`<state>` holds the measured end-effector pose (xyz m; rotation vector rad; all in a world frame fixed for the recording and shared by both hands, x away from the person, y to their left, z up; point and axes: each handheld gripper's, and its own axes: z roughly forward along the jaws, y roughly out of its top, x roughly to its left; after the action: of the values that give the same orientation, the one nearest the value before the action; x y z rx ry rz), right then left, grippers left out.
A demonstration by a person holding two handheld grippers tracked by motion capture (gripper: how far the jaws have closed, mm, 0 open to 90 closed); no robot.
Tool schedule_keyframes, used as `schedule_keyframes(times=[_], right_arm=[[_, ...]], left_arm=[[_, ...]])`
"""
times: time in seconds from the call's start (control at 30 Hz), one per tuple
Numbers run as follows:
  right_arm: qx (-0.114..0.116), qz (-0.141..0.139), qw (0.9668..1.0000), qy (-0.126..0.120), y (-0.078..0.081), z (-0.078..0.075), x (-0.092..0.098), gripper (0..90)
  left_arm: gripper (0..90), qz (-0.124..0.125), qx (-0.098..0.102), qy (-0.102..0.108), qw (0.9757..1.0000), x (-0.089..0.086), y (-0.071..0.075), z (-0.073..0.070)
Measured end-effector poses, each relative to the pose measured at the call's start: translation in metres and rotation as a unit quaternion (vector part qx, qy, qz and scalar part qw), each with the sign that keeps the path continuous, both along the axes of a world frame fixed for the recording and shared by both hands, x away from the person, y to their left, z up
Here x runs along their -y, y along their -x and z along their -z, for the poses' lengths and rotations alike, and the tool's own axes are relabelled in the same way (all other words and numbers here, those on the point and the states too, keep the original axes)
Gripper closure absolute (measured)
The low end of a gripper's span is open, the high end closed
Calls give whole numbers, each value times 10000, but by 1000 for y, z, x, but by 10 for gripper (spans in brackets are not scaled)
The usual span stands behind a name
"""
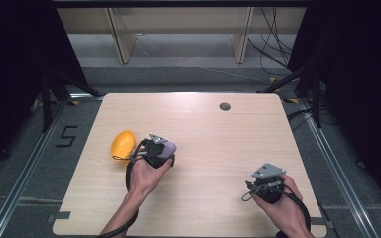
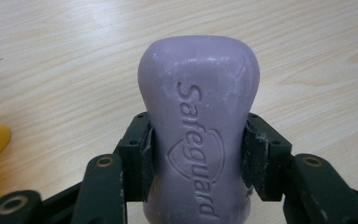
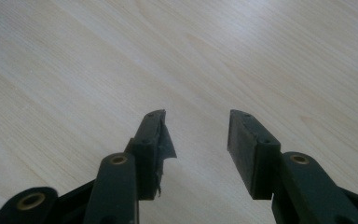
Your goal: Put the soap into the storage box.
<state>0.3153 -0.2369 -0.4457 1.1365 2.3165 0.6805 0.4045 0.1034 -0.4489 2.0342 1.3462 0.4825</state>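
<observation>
My left gripper (image 2: 198, 154) has its fingers clenched on the waist of the purple, embossed bar of soap (image 2: 199, 130), held just right of the yellow perforated plastic soap dish (image 1: 123, 144). I judge I should keep the squeeze gentle and carry the soap level toward that dish. My right gripper (image 3: 196, 144), well right of the dish, has its fingers released over bare pale wood bench (image 1: 218, 148).

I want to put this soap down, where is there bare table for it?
Bare wood spans the middle, between the left gripper holding the purple soap and the open right gripper. The far half up to the small grommet is also free. It is crowded only beside the yellow object.
</observation>
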Motion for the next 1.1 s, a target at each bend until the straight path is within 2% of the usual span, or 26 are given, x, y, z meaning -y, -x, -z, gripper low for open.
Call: schedule_keyframes(times=[0.37, 0.47, 0.6, 0.73, 0.87, 0.9, 1.07, 1.1], right_arm=[[20, -31, 10000, 10, -1, 0, 0, 567], [-27, 46, 10000, -20, 0, 0, 0, 567], [24, 23, 10000, 9, 0, 0, 0, 567], [-23, 31, 10000, -30, 0, 0, 0, 567], [-25, 28, 10000, -34, 0, 0, 0, 567], [-31, 32, 10000, -33, 0, 0, 0, 566], [-29, 20, 10000, -38, 0, 0, -1, 566], [-41, 22, 10000, -46, 0, 0, -1, 566]], left_arm=[[493, -163, 95, 45, 9998, -12, 8, -5], [493, -198, 51, 29, 9998, -16, 9, -5], [493, -258, 75, 58, 9996, -19, 11, -4], [493, -274, 62, -15, 9996, -22, 11, -6], [493, -310, 56, 7, 9995, -25, 11, -8], [493, -307, 60, 69, 9995, -26, 11, -8], [493, -333, 74, -16, 9994, -30, 12, -11], [493, -308, 42, 51, 9995, -32, 11, -12]])
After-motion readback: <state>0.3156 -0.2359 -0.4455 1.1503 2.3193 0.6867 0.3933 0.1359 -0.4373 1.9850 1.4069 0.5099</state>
